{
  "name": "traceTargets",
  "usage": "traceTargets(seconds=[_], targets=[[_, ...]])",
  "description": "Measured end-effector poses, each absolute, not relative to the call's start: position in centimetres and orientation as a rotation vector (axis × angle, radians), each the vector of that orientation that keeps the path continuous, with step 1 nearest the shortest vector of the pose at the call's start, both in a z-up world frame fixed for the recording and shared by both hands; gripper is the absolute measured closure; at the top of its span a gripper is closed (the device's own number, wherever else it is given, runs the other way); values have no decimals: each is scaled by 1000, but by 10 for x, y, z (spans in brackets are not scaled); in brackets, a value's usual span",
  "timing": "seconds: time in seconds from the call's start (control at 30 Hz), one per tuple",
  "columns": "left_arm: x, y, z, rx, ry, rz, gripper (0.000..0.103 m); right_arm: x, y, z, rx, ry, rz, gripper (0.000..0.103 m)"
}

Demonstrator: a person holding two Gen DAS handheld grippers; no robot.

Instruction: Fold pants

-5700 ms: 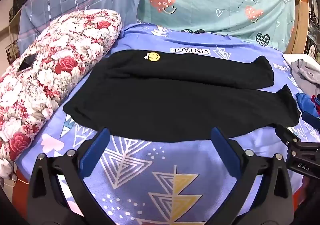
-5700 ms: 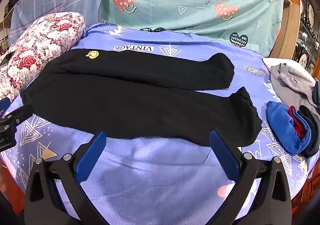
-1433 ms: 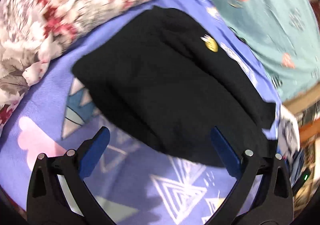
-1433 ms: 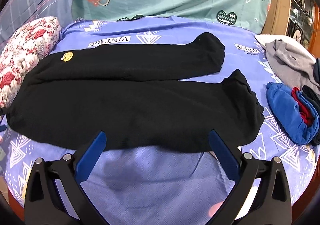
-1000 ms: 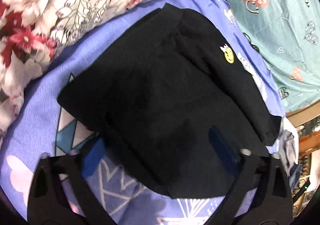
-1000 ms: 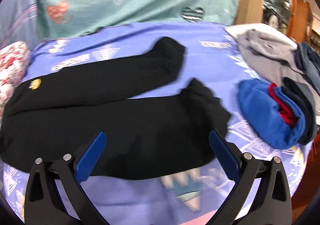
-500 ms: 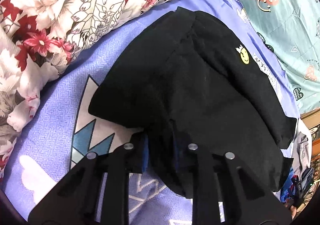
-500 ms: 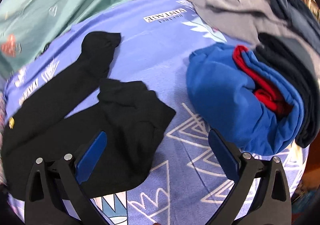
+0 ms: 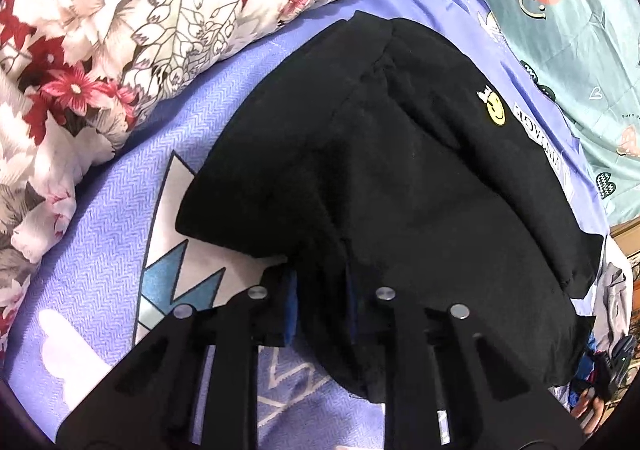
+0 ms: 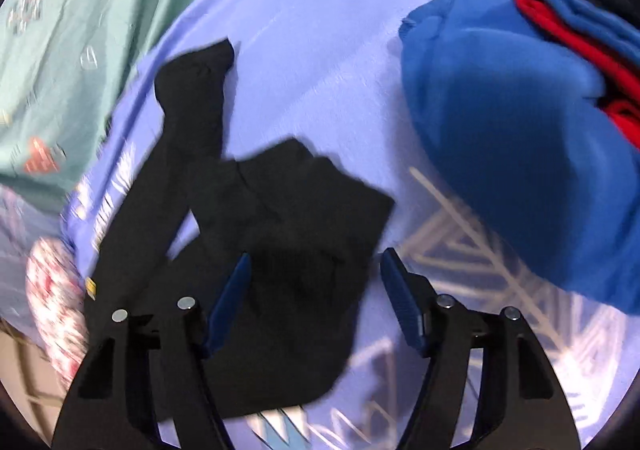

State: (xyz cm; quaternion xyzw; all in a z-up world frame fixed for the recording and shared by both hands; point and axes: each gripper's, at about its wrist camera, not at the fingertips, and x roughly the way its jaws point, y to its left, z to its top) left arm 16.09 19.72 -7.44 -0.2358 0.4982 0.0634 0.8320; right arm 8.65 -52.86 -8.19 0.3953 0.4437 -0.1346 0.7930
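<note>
Black pants (image 9: pixel 400 186) with a small yellow smiley patch (image 9: pixel 495 111) lie spread on the purple patterned bedsheet (image 9: pixel 120 226). In the left wrist view my left gripper (image 9: pixel 320 306) is shut on the near edge of the pants at the waist end, with black cloth pinched between its blue pads. In the right wrist view my right gripper (image 10: pixel 314 290) hovers over the cuff of the nearer pant leg (image 10: pixel 304 218). Its jaws are closing, the cuff lies between them, and the blue pads (image 10: pixel 400 302) stand apart from the cloth. The farther leg (image 10: pixel 192 98) stretches away up the sheet.
A floral pillow (image 9: pixel 120 18) lies left of the waist. A teal heart-print cover (image 9: pixel 580 30) stands behind the bed. A folded blue and red garment (image 10: pixel 520 122) sits right of the cuff, with grey and dark clothes beyond it.
My left gripper has shut on the waist edge and stayed there. My right gripper swung right and down to the near leg's cuff, rolled, and its jaws narrowed.
</note>
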Motion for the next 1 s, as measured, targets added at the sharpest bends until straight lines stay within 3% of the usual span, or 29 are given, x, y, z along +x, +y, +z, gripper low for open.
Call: traceTargets(seconds=[0.03, 0.07, 0.13, 0.23, 0.37, 0.5, 0.63, 0.8, 0.83, 0.9, 0.97, 1.0], targets=[[161, 196, -75, -497, 1056, 136, 85, 90, -530, -83, 857, 949, -290, 44], [161, 196, -74, -494, 1055, 139, 85, 96, -531, -83, 847, 954, -296, 61], [161, 195, -74, -486, 1051, 142, 85, 104, -531, -89, 923, 971, -228, 87], [160, 193, -71, -479, 1047, 153, 90, 103, -523, -74, 818, 939, -289, 89], [147, 192, -46, -468, 987, 149, 93, 66, -522, -12, 709, 761, -369, 89], [123, 187, -7, -435, 887, 135, 93, 32, -520, 15, 660, 748, -376, 89], [97, 197, 17, -426, 847, 140, 93, 13, -516, 4, 637, 812, -390, 89], [94, 195, -5, -381, 928, 149, 93, 9, -523, -47, 589, 967, -456, 85], [95, 194, -15, -371, 959, 160, 91, 11, -522, -55, 570, 1009, -482, 82], [97, 193, -30, -351, 1024, 184, 85, 13, -516, -61, 483, 1064, -553, 60], [93, 195, -31, -330, 1030, 231, 66, 7, -504, -42, 335, 1007, -623, 44], [89, 197, -26, -312, 1010, 255, 60, 5, -495, -28, 266, 957, -634, 43]])
